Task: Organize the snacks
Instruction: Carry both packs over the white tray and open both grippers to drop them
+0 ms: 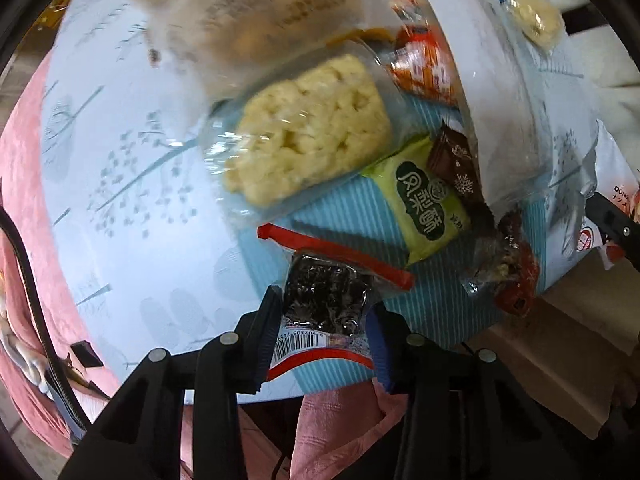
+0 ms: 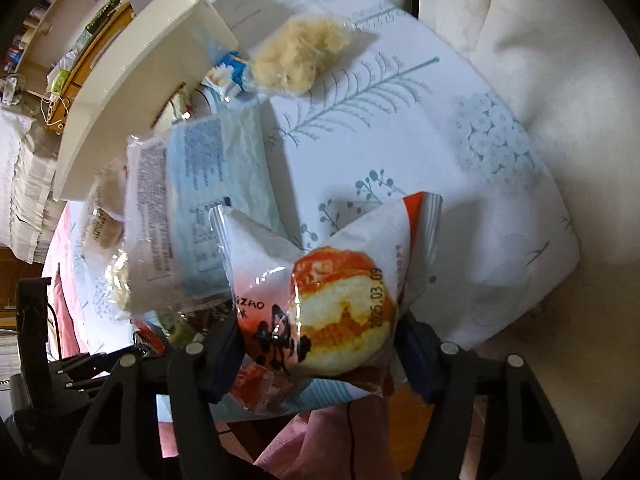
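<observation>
In the left wrist view my left gripper (image 1: 323, 338) is shut on a dark seaweed snack packet (image 1: 324, 300) with red edges and a barcode; both pads press its sides. In the right wrist view my right gripper (image 2: 320, 354) is shut on a white-and-orange pastry packet (image 2: 340, 304) with a round cake inside; the packet hangs over the table's near edge. Beyond the seaweed lie a pale rice-crisp bar (image 1: 308, 132) in clear wrap, a green pineapple cake packet (image 1: 420, 208), a brown candy packet (image 1: 452, 160) and a clear-wrapped date (image 1: 512, 272).
The snacks rest on a white cloth with blue tree prints (image 1: 120, 168) and a blue striped mat (image 1: 360, 204). A white tray (image 2: 140, 68) stands tilted at the back left, beside a pale crisp packet (image 2: 304, 56) and a large white-blue packet (image 2: 192, 196). Pink fabric (image 1: 24, 184) hangs around the table's edge.
</observation>
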Demonstrator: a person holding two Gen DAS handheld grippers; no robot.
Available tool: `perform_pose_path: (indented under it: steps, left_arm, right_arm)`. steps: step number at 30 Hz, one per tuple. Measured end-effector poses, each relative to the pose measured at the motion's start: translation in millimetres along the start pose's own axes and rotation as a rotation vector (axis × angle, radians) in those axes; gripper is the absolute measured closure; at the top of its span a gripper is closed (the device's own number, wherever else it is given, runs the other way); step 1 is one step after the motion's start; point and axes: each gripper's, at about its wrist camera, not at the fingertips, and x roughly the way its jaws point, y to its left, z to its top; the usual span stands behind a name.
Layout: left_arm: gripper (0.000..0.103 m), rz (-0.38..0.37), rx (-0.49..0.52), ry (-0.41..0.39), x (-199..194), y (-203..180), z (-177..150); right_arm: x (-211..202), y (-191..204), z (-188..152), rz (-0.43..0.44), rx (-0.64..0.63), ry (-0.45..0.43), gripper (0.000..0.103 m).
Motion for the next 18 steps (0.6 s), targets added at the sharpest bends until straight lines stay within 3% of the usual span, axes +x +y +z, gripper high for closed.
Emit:
perform_pose_path:
  steps: [6, 18]
  left_arm:
    - [0.064, -0.015, -0.032, -0.059, -44, 12, -1]
    - [0.064, -0.006, -0.127, -0.283, -171, 31, 2]
  right_arm:
    - [-38, 0, 7, 0.042, -0.026, -0.038, 0.036]
    - [-87, 68, 46, 0.161, -0.178, -0.186, 0.036]
